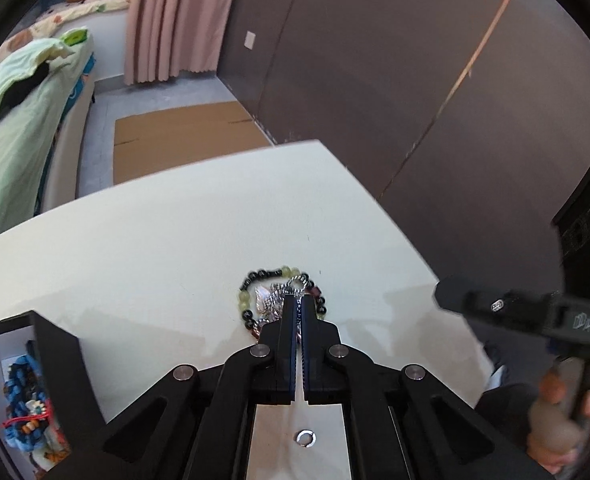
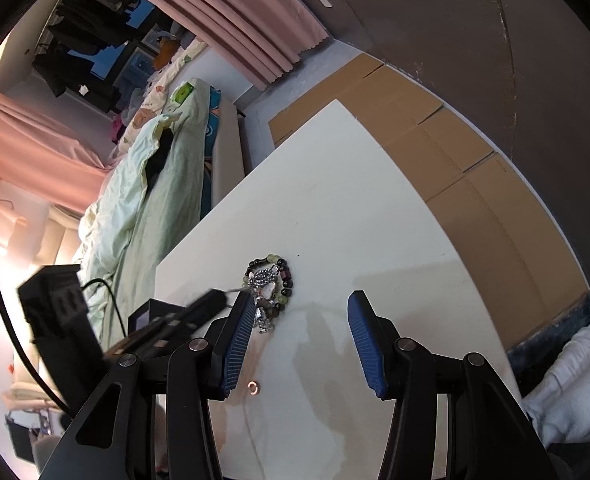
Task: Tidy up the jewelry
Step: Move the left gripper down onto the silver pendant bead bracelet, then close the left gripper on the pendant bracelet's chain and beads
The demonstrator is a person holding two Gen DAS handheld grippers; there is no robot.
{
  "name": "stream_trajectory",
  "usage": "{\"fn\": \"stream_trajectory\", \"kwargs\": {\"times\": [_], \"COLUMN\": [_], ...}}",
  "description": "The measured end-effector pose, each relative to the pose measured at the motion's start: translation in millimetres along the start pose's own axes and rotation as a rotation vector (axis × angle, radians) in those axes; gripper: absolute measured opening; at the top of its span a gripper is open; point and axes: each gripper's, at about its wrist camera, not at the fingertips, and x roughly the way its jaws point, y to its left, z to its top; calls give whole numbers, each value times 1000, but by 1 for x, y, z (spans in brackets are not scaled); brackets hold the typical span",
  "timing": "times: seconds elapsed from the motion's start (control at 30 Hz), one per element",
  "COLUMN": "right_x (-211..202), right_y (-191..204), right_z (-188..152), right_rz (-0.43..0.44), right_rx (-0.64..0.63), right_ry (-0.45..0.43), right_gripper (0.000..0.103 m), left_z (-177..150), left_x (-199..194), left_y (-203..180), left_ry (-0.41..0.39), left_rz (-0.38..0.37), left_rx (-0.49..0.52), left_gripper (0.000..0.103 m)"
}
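A pile of jewelry lies on the white table: a bracelet of black and pale green beads with a silver chain heaped on it. My left gripper is shut, its tips pinching the silver chain. In the right wrist view the same pile lies just beyond my open, empty right gripper, and the left gripper's tip holds a strand of the chain. A black jewelry box at the lower left holds blue and red beaded pieces.
A small metal ring lies on the table under the left gripper; it also shows in the right wrist view. The right gripper's body hangs at the table's right edge. A bed and flat cardboard lie beyond the table.
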Motion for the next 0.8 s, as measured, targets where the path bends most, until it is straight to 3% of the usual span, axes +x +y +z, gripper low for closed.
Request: {"fn": "stream_trajectory", "kwargs": {"times": [0.17, 0.47, 0.63, 0.73, 0.8], "right_x": [8, 18, 20, 14, 11], "right_y": [3, 4, 2, 0, 0], "right_z": [1, 1, 1, 1, 1], "right_rz": [-12, -7, 6, 15, 16], "right_rx": [3, 16, 35, 44, 43], "right_ry": [6, 24, 30, 16, 7], "right_gripper": [51, 51, 51, 50, 50], "left_z": [7, 33, 32, 21, 16], "left_x": [-20, -81, -54, -33, -20], "left_y": [6, -10, -15, -11, -7], "left_ry": [-45, -178, -54, 28, 69], "left_rz": [-47, -77, -4, -10, -9], "left_rx": [-44, -7, 39, 16, -20], "left_gripper": [0, 0, 0, 1, 9]}}
